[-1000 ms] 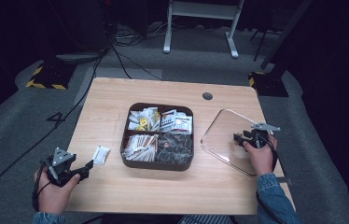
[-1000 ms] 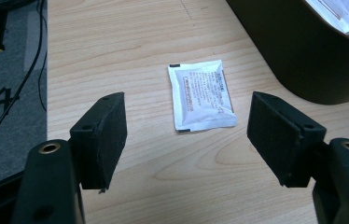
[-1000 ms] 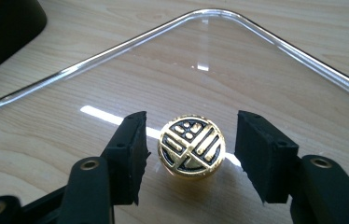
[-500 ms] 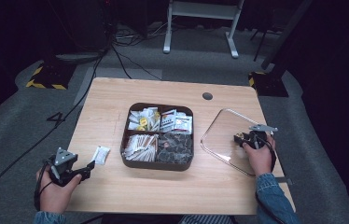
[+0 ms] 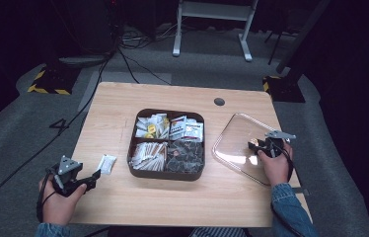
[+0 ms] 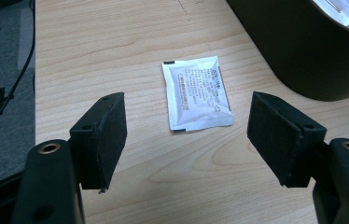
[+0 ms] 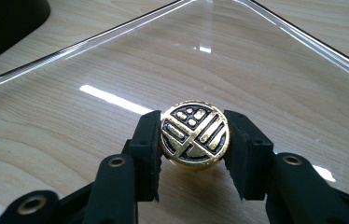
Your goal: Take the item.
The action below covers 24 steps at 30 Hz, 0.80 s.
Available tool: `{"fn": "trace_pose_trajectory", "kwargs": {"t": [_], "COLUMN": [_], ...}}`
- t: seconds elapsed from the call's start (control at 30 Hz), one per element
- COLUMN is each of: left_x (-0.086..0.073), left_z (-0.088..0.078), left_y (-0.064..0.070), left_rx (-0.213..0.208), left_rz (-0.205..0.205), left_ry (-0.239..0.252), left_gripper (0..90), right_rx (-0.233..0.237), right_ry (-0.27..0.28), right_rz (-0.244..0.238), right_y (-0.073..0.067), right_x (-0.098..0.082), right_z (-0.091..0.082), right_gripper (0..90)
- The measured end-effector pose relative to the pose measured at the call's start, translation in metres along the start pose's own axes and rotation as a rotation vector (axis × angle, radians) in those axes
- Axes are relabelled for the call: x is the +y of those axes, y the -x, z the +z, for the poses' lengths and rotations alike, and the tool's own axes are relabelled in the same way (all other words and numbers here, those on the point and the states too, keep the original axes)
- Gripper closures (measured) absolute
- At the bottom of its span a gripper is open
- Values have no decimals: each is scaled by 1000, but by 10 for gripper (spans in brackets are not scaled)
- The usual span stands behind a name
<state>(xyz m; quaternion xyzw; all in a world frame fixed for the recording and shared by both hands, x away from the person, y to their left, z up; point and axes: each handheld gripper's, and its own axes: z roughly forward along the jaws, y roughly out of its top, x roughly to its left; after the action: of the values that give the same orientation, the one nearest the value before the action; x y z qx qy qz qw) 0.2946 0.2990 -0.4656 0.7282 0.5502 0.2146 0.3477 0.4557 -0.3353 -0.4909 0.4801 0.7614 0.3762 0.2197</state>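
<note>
A dark brown tray (image 5: pixel 166 174) with four compartments of packets and sachets sits mid-table. A white packet (image 5: pixel 106 164) lies flat on the wood just left of it. My left gripper (image 5: pixel 93 178) is near the table's front left, open, with the white packet (image 6: pixel 196 93) a short way beyond its jaws (image 6: pixel 189 135) and apart from them. The clear lid (image 5: pixel 237 143) lies on the table to the right of the tray. My right gripper (image 5: pixel 252 144) is shut on the lid's gold and black knob (image 7: pixel 194 135), one pad on each side (image 7: pixel 194 154).
The tray's dark wall (image 6: pixel 303 51) rises at the upper right of the left gripper view. A small round hole (image 5: pixel 219 101) is set in the table behind the tray. The table's left edge and grey floor with a cable (image 6: pixel 4 88) lie close to my left gripper.
</note>
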Motion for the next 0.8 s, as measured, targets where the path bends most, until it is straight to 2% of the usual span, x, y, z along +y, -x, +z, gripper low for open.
{"fn": "trace_pose_trajectory", "kwargs": {"t": [0.3,0.47,0.8], "left_x": [1,6,19], "left_z": [4,10,21], "left_y": [0,3,8], "left_rx": [-1,-15,-40], "left_rz": [1,9,20], "left_ry": [-4,-5,0], "left_gripper": [292,292,291], "right_rx": [18,25,35], "right_ry": [15,12,49], "right_rz": [9,-4,-9], "right_y": [-1,-3,-8], "right_x": [3,6,15], "right_z": [-8,-15,-33], "right_gripper": [593,593,593]}}
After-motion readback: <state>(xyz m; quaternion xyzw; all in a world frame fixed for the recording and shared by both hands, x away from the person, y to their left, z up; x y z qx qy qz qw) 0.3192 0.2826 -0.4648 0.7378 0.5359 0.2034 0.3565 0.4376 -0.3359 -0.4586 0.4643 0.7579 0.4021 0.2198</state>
